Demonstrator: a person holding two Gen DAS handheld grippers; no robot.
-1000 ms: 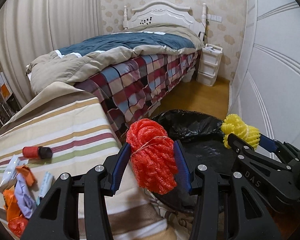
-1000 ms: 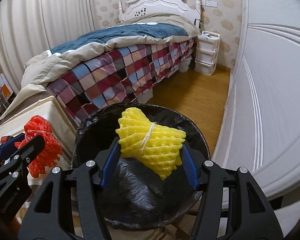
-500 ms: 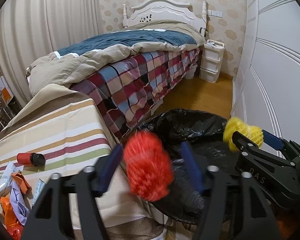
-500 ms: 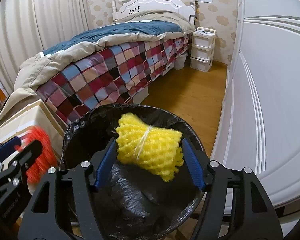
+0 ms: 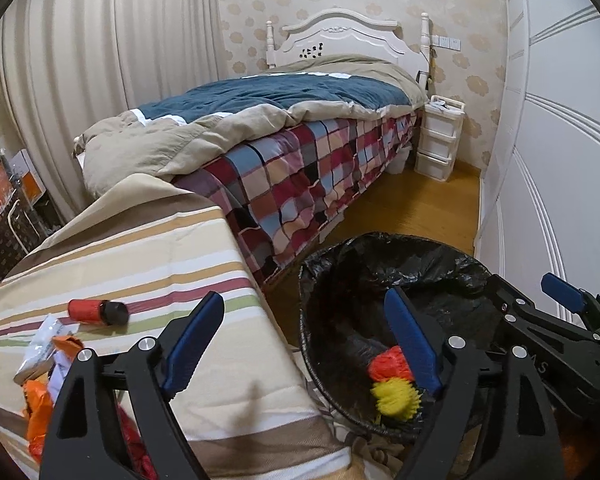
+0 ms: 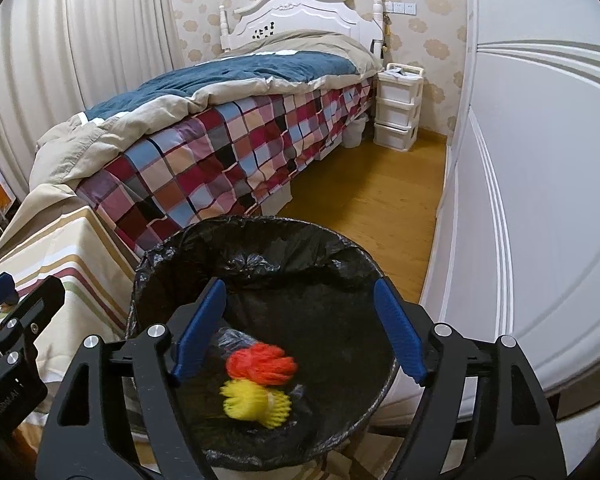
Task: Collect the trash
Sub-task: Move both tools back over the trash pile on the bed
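Left wrist: red net (image 5: 390, 364) half-hidden.

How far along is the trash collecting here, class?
Done: the red foam net and yellow foam net lie inside the black-lined bin. In hand: nothing; the left gripper and right gripper have just been opening and are empty. Left: the wrappers and red bottle on the striped tablecloth.

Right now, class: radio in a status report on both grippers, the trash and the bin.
Left gripper and right gripper open, empty, jaws just widened. Red foam net and yellow foam net inside the bin. Wrappers wait on table. Nothing blocking.
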